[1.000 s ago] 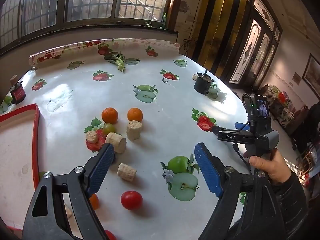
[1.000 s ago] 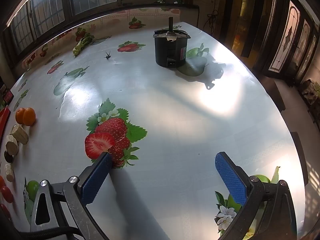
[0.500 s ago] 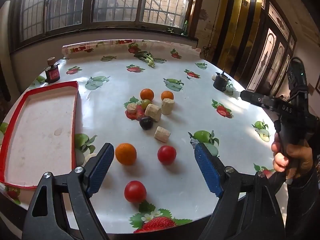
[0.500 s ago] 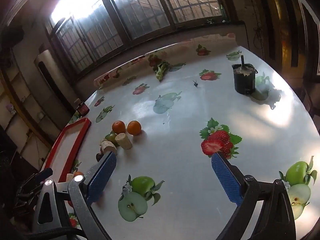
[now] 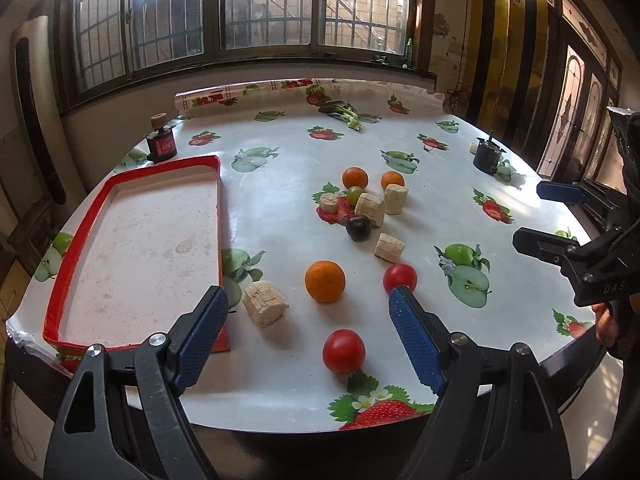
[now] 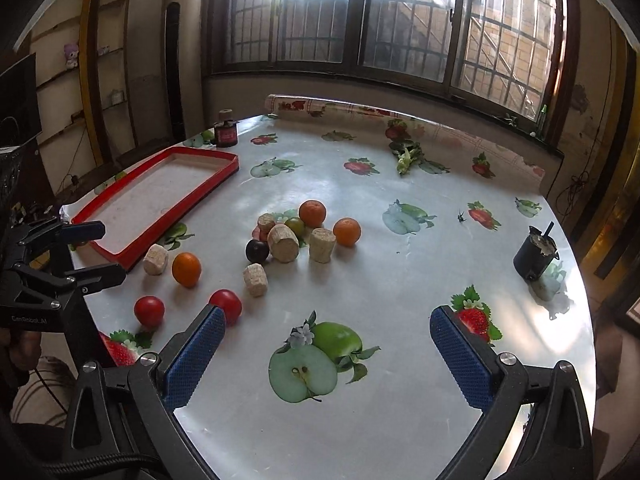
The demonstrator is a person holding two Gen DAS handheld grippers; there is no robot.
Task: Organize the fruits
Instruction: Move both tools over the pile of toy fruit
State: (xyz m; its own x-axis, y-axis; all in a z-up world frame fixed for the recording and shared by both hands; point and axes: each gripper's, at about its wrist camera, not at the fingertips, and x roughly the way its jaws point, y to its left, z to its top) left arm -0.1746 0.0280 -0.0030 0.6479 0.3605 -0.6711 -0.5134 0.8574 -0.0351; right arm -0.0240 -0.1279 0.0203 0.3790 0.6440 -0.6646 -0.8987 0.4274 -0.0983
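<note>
Fruits are still being left scattered on the surface; nothing is lying in the red tray, and both grippers' fingers are being held wide open, empty.

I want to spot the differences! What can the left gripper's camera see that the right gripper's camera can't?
Only the left wrist view shows the door with patterned glass and the right gripper from outside. Only the right wrist view shows the shelves with a purple toy and the left gripper from outside. Both show the red tray, three oranges, two tomatoes, the dark plum and the black pot.
</note>
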